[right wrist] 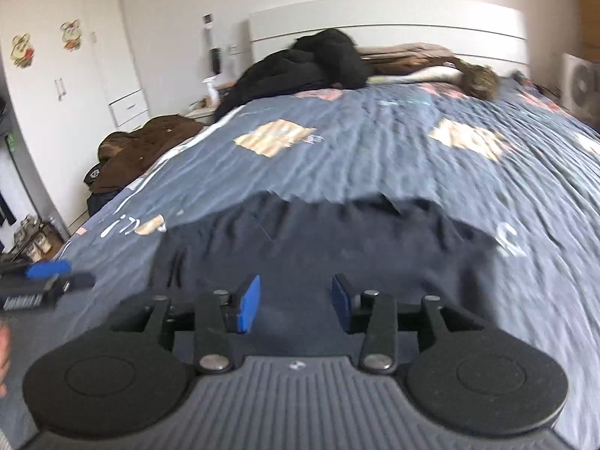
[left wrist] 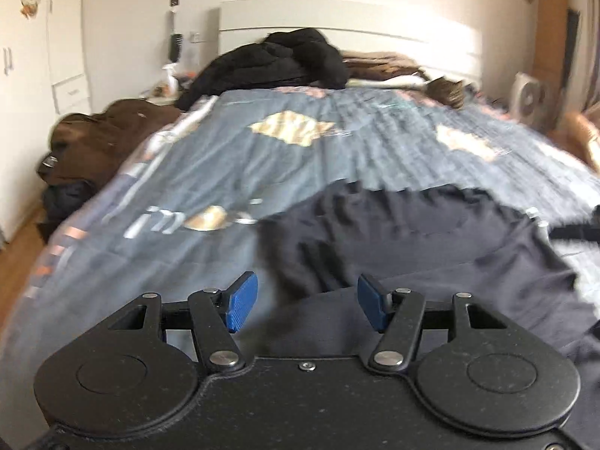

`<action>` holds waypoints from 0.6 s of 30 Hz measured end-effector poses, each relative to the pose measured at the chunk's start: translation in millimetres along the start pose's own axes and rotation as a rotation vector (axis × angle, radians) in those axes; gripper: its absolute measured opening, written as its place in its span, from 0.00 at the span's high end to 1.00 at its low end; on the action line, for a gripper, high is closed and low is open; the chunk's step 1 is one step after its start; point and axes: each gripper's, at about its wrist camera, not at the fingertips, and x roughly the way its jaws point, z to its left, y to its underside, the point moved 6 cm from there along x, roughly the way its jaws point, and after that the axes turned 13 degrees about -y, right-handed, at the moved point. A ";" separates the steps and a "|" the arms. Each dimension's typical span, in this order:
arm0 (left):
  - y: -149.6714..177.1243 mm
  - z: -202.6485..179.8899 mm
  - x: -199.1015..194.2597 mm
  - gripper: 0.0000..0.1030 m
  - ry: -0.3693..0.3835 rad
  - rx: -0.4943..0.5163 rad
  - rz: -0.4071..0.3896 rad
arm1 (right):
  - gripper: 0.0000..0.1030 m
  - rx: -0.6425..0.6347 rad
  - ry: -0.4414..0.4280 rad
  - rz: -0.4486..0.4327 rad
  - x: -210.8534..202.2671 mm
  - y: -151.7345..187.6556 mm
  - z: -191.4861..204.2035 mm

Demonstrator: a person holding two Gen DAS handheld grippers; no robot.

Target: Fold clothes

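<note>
A dark navy garment (left wrist: 412,240) lies spread on the blue patterned bedspread (left wrist: 232,172), near the foot of the bed. My left gripper (left wrist: 306,305) hovers over its left edge, blue pads apart, nothing between them. In the right wrist view the same garment (right wrist: 337,247) stretches out ahead of my right gripper (right wrist: 296,302), which is open and empty above the cloth. The left gripper (right wrist: 52,275) shows at that view's left edge, with a bit of a hand below it. Both views are blurred.
A black jacket (left wrist: 277,63) and brown clothes (left wrist: 378,63) are heaped by the white headboard (left wrist: 337,15). A brown garment (left wrist: 105,135) lies piled beside the bed on the left. White wardrobe (right wrist: 75,86) stands at left, a fan (left wrist: 532,97) at right.
</note>
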 end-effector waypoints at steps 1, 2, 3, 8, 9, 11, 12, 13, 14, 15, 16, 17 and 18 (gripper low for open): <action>1.1 -6.5 -2.2 0.43 0.010 -0.004 -0.004 | 0.58 0.006 0.011 0.000 -9.8 8.1 -1.5; 2.3 -13.7 -2.4 0.43 0.018 -0.011 -0.004 | 0.57 0.013 0.023 -0.001 -19.4 16.2 -3.0; 4.1 -19.5 -2.0 0.43 0.023 -0.018 -0.001 | 0.56 0.023 0.039 -0.001 -27.5 24.0 -4.4; 28.5 -42.4 -24.5 0.40 0.041 -0.019 0.031 | 0.51 0.083 0.063 -0.035 -69.1 61.8 -9.6; 35.2 -45.2 -30.0 0.40 0.040 -0.017 0.042 | 0.50 0.106 0.060 -0.040 -74.9 69.1 -11.2; 48.5 -49.5 -42.0 0.40 0.038 -0.005 0.052 | 0.49 0.138 0.054 -0.036 -85.6 85.0 -14.8; 56.3 -50.6 -48.0 0.40 0.031 0.003 0.056 | 0.49 0.142 0.059 -0.030 -89.3 94.0 -16.7; 64.5 -51.5 -54.0 0.40 0.023 0.011 0.059 | 0.49 0.138 0.071 -0.024 -92.5 102.7 -18.6; 73.8 -51.9 -59.3 0.40 0.014 0.020 0.069 | 0.49 0.137 0.084 -0.016 -95.3 111.0 -20.9; 83.4 -52.1 -64.4 0.40 0.005 0.028 0.081 | 0.49 0.138 0.097 -0.002 -99.1 120.1 -22.3; 93.0 -52.3 -69.5 0.40 -0.004 0.036 0.092 | 0.49 0.133 0.104 0.006 -100.8 125.6 -23.0; 100.9 -52.9 -74.1 0.40 -0.011 0.046 0.103 | 0.49 0.128 0.111 0.013 -102.8 131.1 -23.5; 109.2 -53.7 -78.6 0.40 -0.017 0.061 0.114 | 0.49 0.125 0.115 0.013 -107.3 136.4 -22.6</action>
